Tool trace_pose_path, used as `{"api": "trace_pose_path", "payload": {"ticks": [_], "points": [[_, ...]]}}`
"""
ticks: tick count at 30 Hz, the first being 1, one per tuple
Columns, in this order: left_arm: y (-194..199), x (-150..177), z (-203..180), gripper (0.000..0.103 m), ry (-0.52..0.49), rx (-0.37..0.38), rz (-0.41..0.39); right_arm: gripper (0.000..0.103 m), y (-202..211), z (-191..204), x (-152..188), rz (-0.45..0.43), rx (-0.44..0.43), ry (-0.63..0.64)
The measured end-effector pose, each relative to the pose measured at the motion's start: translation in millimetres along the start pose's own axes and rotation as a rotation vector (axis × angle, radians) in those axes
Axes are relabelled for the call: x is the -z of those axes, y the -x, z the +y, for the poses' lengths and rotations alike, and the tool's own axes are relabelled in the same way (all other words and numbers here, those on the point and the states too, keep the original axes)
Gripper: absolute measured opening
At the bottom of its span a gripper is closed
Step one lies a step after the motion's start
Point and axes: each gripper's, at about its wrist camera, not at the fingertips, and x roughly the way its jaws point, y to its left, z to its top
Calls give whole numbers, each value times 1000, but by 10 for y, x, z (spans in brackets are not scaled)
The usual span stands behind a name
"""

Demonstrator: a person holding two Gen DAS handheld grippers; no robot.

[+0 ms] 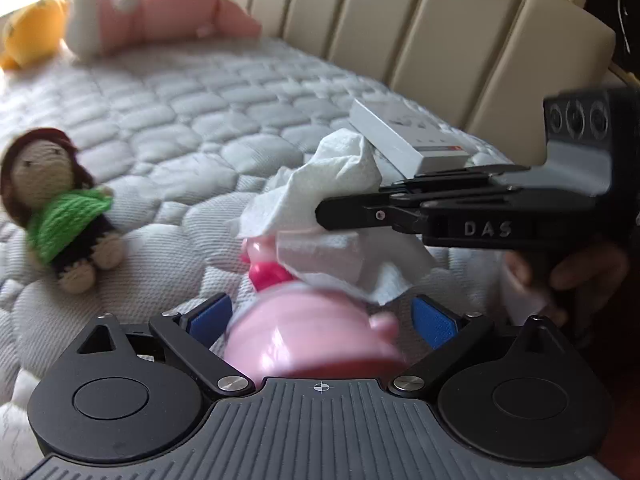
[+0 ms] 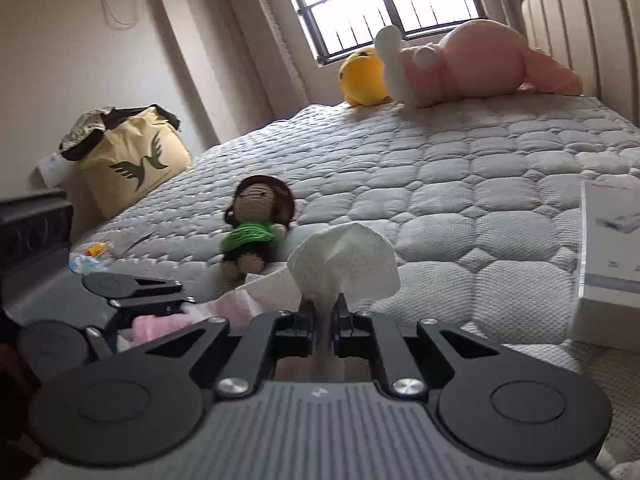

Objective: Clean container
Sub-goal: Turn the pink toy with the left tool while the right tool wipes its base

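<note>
— Gripping anything, the left gripper?

— Yes, its blue-padded fingers sit wide apart around the glossy pink plastic container, pressing its sides just above the quilted grey mattress.

— And the right gripper?

— Its jaws are pinched nearly together on a crumpled white paper tissue. In the left wrist view that tissue lies against the container's top, by its bright pink neck.

— What else lies around?

— A crocheted doll with brown hair and a green wrap sits on the mattress to the left, well apart. A flat white cardboard box lies beyond the tissue, near the padded cream headboard. A big pink plush toy and a yellow one rest by the window.
</note>
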Motion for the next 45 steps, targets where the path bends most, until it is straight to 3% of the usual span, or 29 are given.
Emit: {"api": "trace_pose_path", "payload": {"ticks": [3,5,9,11,12,13,19,25,31,37,40,45], "points": [[-190,-285,89,100,55,29,143,10,78,-196,-12,-43,-8,-72],[-341,-400,86,100,36,11,201,10,146,-273,-4,-75,-3,-97],[-484,-547,13,97,-19,-27,262,10,343,-409,3,-149,-18,-121],[-467,-567,-13,80,-43,-64,271,10,475,-482,-24,-198,-24,-138],[-458,-577,-26,65,-55,-82,275,10,527,-524,-42,-219,-27,-151],[-448,-588,-38,57,-66,-99,275,10,571,-565,-59,-239,-29,-165],[-373,-696,-96,56,-126,-140,44,10,699,-750,-128,-311,11,-233],[-295,-795,-155,56,-183,-179,-186,10,807,-743,-156,-332,75,-206],[-54,-305,-295,56,-178,-184,-288,10,733,-492,-240,-295,69,-119],[184,179,-433,62,-173,-190,-388,10,558,54,-362,-266,-91,-20],[186,216,-438,62,-175,-199,-395,10,439,356,-351,-202,-192,45],[189,279,-446,62,-179,-214,-405,10,251,617,-254,-135,-107,139]]}}
